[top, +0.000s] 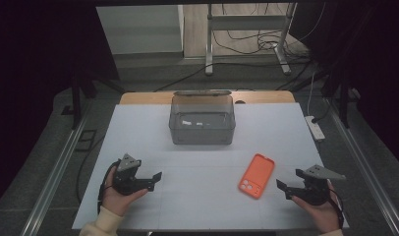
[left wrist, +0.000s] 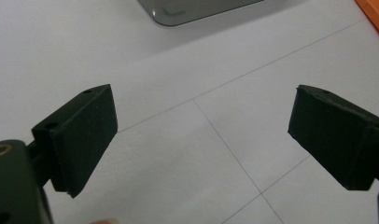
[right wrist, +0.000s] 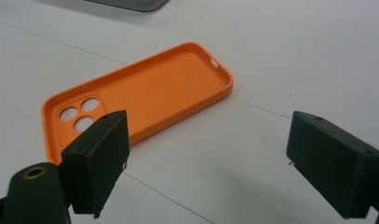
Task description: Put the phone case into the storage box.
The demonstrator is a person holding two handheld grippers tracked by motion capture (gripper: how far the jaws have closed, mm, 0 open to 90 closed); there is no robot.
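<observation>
White tabletop (top: 138, 128) bears orange phone case (top: 256, 175) lengthwise, camera end nearest; both tools gape wide, empty.

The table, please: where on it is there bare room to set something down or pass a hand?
Bare white table lies left of the bin, and between the left gripper and the orange case. The strip right of the bin is free too. Tightest is the near right, between the case and the right gripper.

The bin (top: 202, 119) sits at the back middle of the tabletop (top: 138, 128). The phone case (top: 257, 175) lies in front of it to the right, between the left hand-held gripper (top: 155, 180) and the right hand-held gripper (top: 289, 181), nearer the right.
</observation>
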